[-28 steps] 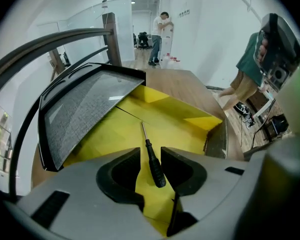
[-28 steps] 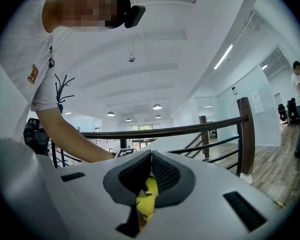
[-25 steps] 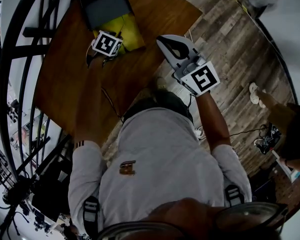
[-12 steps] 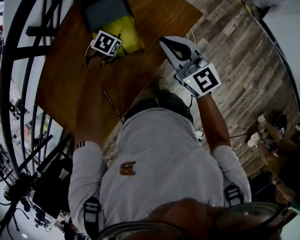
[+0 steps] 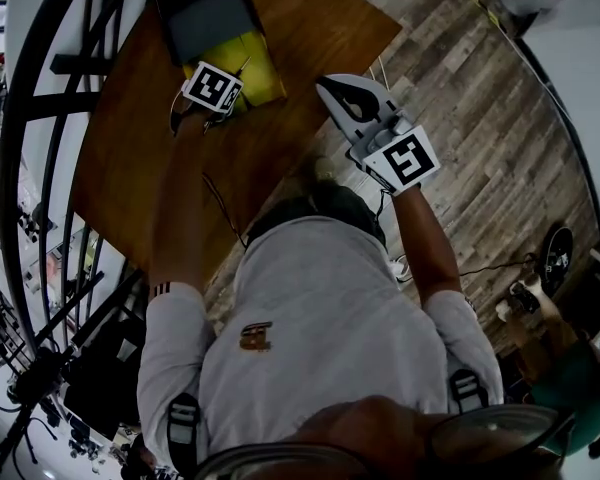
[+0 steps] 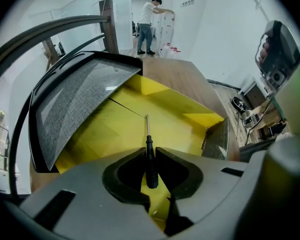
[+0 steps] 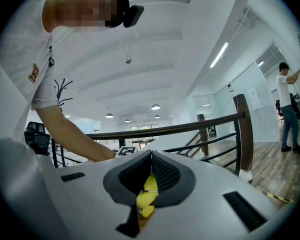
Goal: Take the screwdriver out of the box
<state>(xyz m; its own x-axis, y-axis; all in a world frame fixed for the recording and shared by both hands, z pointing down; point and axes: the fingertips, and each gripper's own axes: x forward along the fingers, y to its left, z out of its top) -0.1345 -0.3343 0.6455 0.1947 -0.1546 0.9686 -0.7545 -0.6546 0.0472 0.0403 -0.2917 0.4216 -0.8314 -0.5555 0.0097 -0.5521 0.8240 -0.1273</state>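
Left gripper (image 6: 150, 151): pointed steeply down into the box. Its jaws have just been closing, and the pads now pinch the black handle of the screwdriver (image 6: 150, 170). The screwdriver lies on the yellow floor of the open box (image 6: 185, 111), with its shaft pointing away from the gripper. The grey lid (image 6: 75, 101) stands raised at the left. The box rests on the wooden table (image 5: 280, 158). Right gripper (image 7: 151, 152): held level off the table's edge, well apart from the box, jaws pressed together with nothing between them.

Office loft: glass partitions (image 7: 252, 104), stair railing (image 7: 190, 127)
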